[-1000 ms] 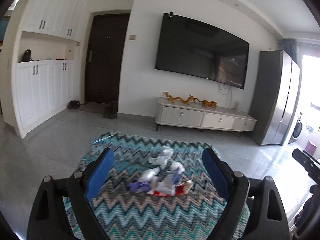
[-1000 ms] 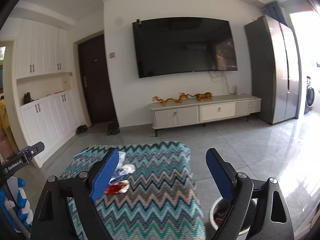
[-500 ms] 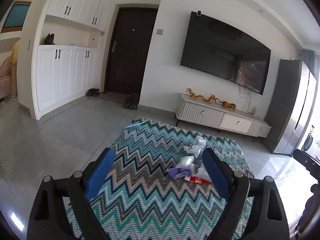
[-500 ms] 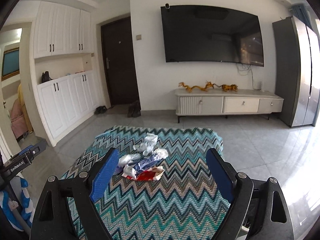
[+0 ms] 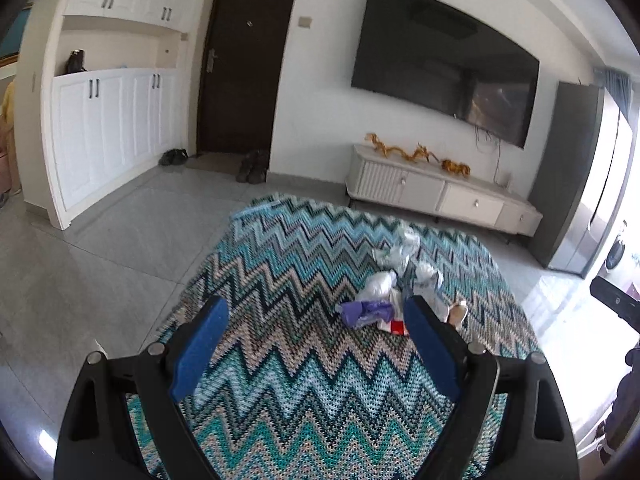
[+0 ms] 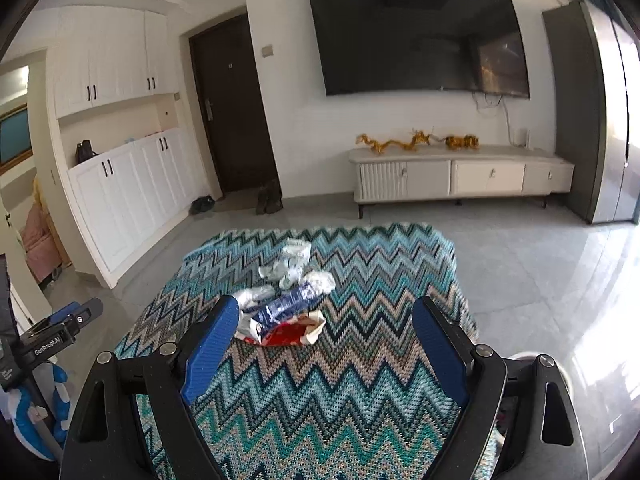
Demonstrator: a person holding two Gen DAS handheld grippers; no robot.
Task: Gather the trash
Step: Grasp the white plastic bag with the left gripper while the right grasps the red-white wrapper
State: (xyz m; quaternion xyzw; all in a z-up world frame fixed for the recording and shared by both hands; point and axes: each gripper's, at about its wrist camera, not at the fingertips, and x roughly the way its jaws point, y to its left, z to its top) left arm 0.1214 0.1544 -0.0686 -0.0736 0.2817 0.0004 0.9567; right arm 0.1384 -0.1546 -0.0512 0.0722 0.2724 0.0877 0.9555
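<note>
Covering grey tiles [image 5: 100, 264]: zigzag cloth [image 5: 304, 396]

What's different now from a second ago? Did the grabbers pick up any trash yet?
Not yet. Both grabbers dipped closer to the trash pile on the zigzag cloth. The left gripper and right gripper stayed wide open, holding nothing. The trash hasn't moved.

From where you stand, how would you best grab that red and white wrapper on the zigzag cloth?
Probably by the red and white wrapper's near edge, which stands puffed up off the zigzag cloth. Come from this side with the right gripper: its jaws are open and already straddle it, and the blue packet lies across the far part.
</note>
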